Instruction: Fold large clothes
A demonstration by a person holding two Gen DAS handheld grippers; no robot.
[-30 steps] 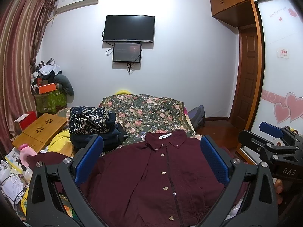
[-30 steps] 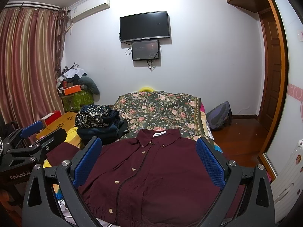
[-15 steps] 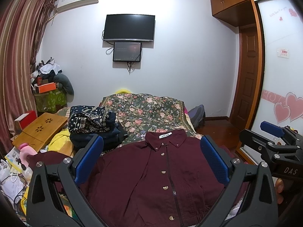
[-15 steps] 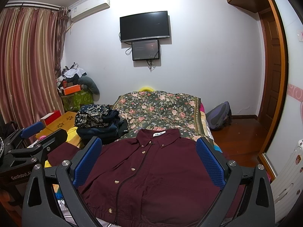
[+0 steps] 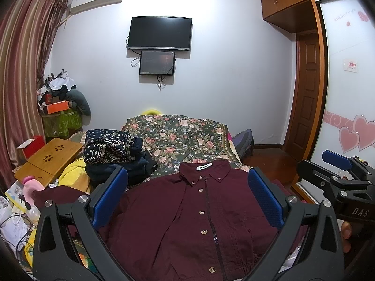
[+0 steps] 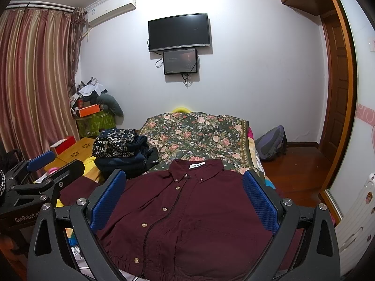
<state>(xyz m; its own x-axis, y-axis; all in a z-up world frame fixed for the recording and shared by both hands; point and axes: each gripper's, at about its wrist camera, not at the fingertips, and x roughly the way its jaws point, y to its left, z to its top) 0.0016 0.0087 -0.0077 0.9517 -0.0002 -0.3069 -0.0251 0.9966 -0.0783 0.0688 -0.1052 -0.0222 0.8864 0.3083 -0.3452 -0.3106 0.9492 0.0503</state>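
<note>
A large maroon button-and-zip shirt (image 5: 201, 213) lies flat, front up and collar away from me, on the near end of the bed; it also shows in the right wrist view (image 6: 187, 217). Its left sleeve (image 5: 58, 194) stretches out to the left. My left gripper (image 5: 187, 201) is open and empty, held above the shirt's chest. My right gripper (image 6: 185, 199) is open and empty, also above the shirt. Each gripper shows at the edge of the other's view: the right one (image 5: 337, 175), the left one (image 6: 39, 175).
A floral bedspread (image 5: 182, 138) covers the bed beyond the shirt. A pile of dark folded clothes (image 5: 114, 154) sits left of the collar. A wooden lap table (image 5: 49, 161) and clutter lie at the far left. A backpack (image 6: 271, 145) sits on the wood floor at right.
</note>
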